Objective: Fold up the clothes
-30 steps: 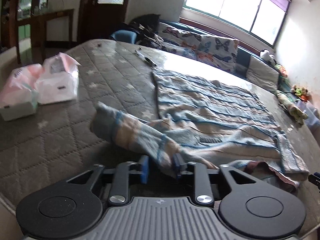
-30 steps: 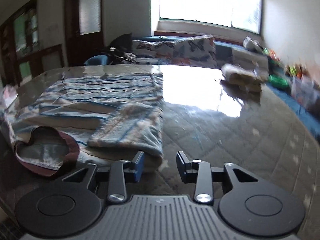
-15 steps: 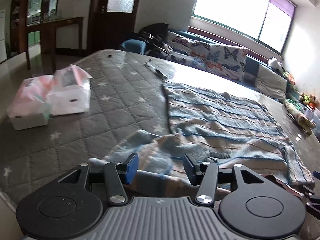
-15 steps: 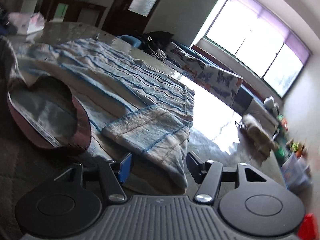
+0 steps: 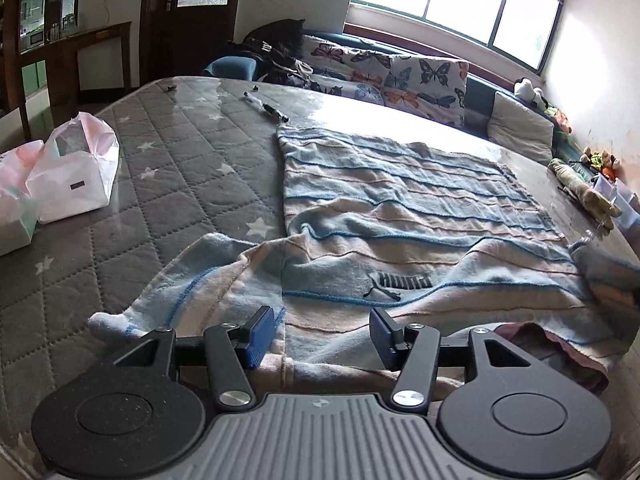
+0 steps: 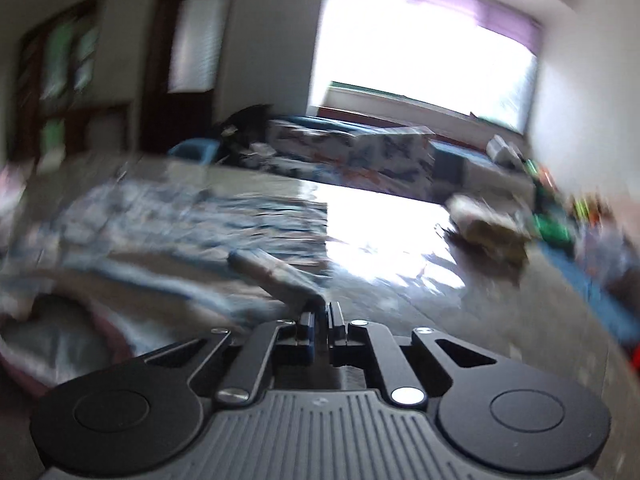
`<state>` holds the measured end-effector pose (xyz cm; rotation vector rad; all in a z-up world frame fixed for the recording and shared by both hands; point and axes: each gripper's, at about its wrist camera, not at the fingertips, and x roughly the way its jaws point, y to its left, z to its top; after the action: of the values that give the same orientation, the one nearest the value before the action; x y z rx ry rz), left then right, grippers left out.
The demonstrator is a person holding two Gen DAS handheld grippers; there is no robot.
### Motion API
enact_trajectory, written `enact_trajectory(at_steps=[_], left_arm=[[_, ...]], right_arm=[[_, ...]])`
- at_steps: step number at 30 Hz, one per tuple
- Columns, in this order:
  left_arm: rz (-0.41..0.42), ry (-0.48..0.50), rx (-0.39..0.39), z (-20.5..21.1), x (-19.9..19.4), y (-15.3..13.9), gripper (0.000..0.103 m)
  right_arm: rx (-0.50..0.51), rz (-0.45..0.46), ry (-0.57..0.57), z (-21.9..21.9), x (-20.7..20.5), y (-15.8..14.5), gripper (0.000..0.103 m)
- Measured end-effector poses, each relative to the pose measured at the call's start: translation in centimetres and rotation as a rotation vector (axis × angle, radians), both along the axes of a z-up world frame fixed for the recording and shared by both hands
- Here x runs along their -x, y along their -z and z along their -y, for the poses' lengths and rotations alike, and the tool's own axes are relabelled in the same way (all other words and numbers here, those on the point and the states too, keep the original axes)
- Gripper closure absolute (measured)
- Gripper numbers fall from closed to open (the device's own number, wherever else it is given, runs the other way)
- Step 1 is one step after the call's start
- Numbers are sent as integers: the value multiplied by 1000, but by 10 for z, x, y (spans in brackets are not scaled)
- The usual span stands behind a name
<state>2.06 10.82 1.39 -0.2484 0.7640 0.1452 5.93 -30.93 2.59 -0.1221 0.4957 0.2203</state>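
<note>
A blue-and-cream striped sweater (image 5: 400, 208) lies spread on the grey quilted bed (image 5: 160, 168), its logo and dark red collar toward me. Its left sleeve (image 5: 200, 280) lies loosely out to the side. My left gripper (image 5: 322, 334) hovers open over the sweater's near shoulder, with cloth under its jaws but nothing pinched. The right wrist view is blurred by motion. There my right gripper (image 6: 323, 312) is shut, and a fold of the sweater's right sleeve (image 6: 276, 272) runs up into its pads. The sweater's body (image 6: 180, 232) lies to the left of it.
Two white-and-pink bags (image 5: 72, 176) sit at the bed's left edge. A pen (image 5: 266, 109) lies beyond the sweater. A sofa with butterfly cushions (image 5: 400, 76) runs along the far side under the window. A rolled cloth (image 6: 488, 228) and toys (image 5: 600, 160) are at the right.
My left gripper let go of the left sleeve, opened and shifted over the sweater's shoulder. My right gripper went from open beside the folded right sleeve to shut on it, and is swinging.
</note>
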Motion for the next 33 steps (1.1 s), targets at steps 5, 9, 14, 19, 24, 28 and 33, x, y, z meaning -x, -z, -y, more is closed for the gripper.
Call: enact_trajectory(at_steps=[5, 9, 14, 19, 24, 28, 33], left_arm=[[-14, -10, -3, -4, 1, 5, 47], [-21, -11, -8, -5, 0, 6, 46], [-23, -3, -17, -3, -2, 6, 45], [-24, 0, -21, -4, -3, 8, 45], [-27, -5, -28, -9, -2, 10, 45], [-26, -3, -43, -14, 2, 11, 45], [-26, 6, -57, -18, 7, 11, 45]], right_arm=[[-136, -73, 186, 49, -10, 10, 94], [-128, -87, 259, 65, -10, 17, 86], [-101, -53, 298, 69, -8, 13, 76], [-95, -76, 163, 45, -25, 15, 68], [-62, -156, 121, 31, -44, 35, 68], [-59, -178, 126, 33, -44, 40, 67], [-20, -186, 120, 37, -31, 38, 66]])
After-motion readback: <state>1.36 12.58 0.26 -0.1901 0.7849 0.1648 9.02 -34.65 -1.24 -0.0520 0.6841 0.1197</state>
